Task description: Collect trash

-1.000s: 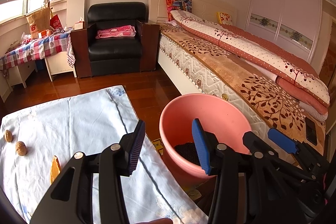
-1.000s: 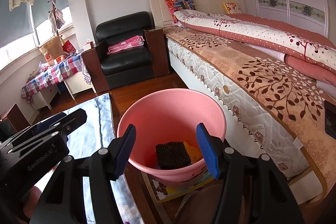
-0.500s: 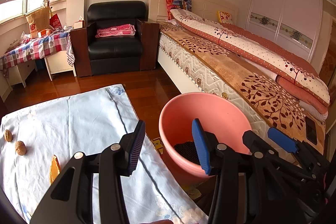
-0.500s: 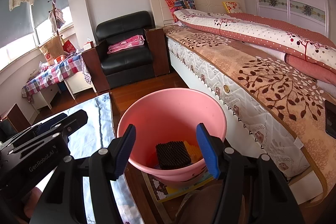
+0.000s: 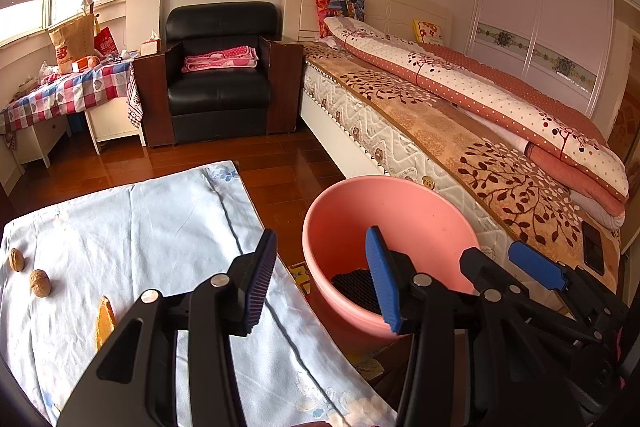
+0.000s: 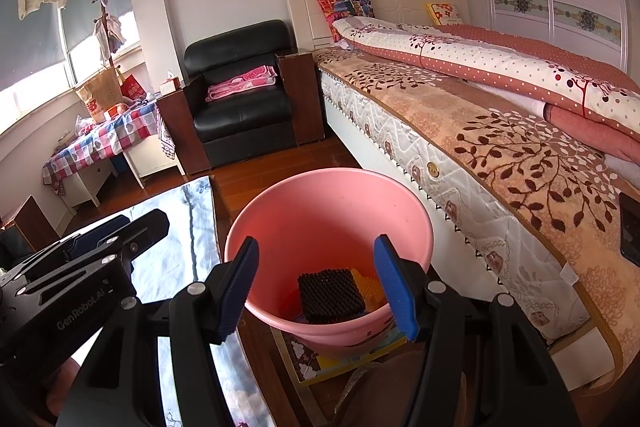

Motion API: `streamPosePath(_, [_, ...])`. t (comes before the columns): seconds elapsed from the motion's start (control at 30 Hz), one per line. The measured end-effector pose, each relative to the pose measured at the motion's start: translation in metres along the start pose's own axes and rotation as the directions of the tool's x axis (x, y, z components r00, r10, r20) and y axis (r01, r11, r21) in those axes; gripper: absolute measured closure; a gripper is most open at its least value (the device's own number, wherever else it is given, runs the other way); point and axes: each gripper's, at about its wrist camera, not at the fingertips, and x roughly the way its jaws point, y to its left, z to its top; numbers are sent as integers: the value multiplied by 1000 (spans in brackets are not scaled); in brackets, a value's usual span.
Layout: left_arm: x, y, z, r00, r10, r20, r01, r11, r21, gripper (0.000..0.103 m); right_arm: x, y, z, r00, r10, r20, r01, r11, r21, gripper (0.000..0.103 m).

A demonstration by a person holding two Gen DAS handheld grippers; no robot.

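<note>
A pink plastic bucket (image 6: 400, 203) (image 5: 332, 211) stands on the floor between the cloth-covered table and the bed. In its bottom lie a black bumpy pad (image 6: 331, 295) (image 5: 356, 287) and a yellow piece (image 6: 366, 287). My right gripper (image 6: 316, 287) hovers open above the bucket's near rim, nothing between its fingers. My left gripper (image 5: 320, 275) is open and empty over the table's right edge. On the light blue cloth (image 5: 140, 227) at far left lie two walnuts (image 5: 40, 282) (image 5: 16, 259) and an orange peel piece (image 5: 105, 317).
A bed (image 5: 460, 131) with a folded quilt runs along the right. A black armchair (image 5: 220, 83) stands at the back, beside a checked-cloth side table (image 5: 68, 91) with bags. A patterned mat (image 6: 340, 359) lies under the bucket on the wood floor.
</note>
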Motion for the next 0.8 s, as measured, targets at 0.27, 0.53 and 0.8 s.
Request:
streamPosePath(0.27, [3,-3,-3,1000,-3,-15,3,1000,2,56,0,0,0,1000,1,-1,-1,1000,0,44])
streamPosePath(0.53, [1,-1,-5,1000,6,-7,-6,1000,12,56,0,1,0,1000,-1,-1,1,1000,2,44])
streamPosePath(0.8, [1,1,-5,1000,5,-18,-5,1000,9,56,2,1,-3,1000,-2,-7,2,1000,0,44])
